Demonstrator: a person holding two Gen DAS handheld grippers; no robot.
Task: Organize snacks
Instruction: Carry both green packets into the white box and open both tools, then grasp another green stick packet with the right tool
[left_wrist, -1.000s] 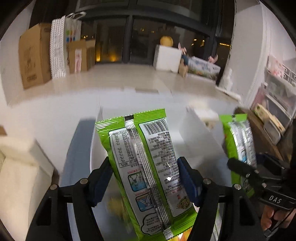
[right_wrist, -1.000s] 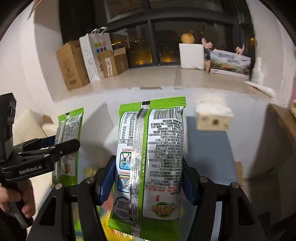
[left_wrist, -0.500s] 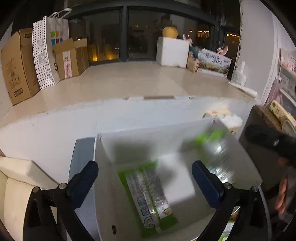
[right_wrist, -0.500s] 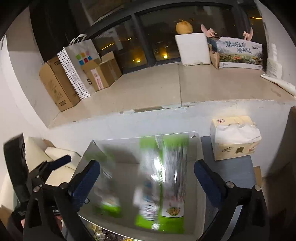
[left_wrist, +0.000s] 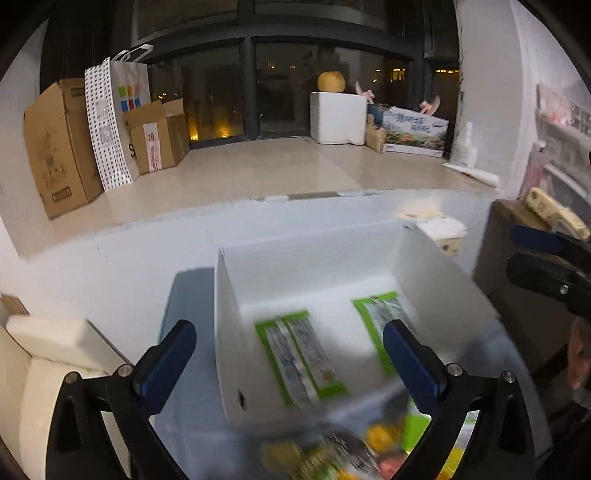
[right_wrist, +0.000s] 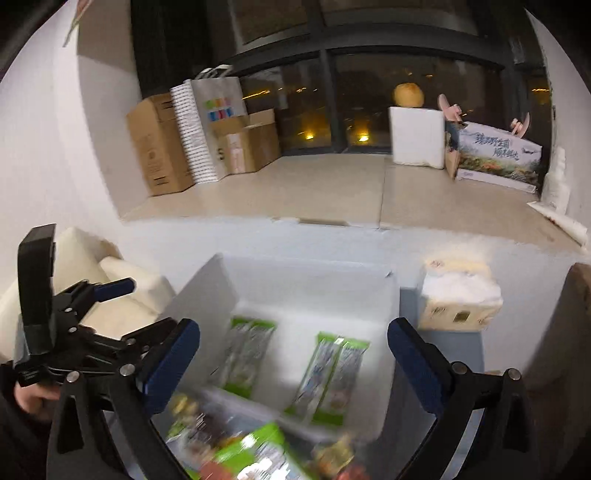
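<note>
**Both grippers empty over the snack box**

With nothing between the blue pads, left gripper (left_wrist: 288, 354) spread wide and empty; right gripper (right_wrist: 293, 354) likewise splayed, holding nothing. Just ahead, a white box (left_wrist: 229, 332), open-topped. On its floor, two green snack packets side by side, flat, seam side up: left packet (left_wrist: 299, 360), right packet (right_wrist: 330, 380), near each other but apart. Below the box's near wall, a blurred heap of loose snacks (right_wrist: 258, 454), mixed wrappers, too smeared to name. Right of the box, a tissue pack (right_wrist: 460, 299).

Judged light, crinkly, slippery foil, contents likely brittle. Best pinched across the narrow width near mid-length, gently, never crushed; sealed end edges likely to slip out.
</note>
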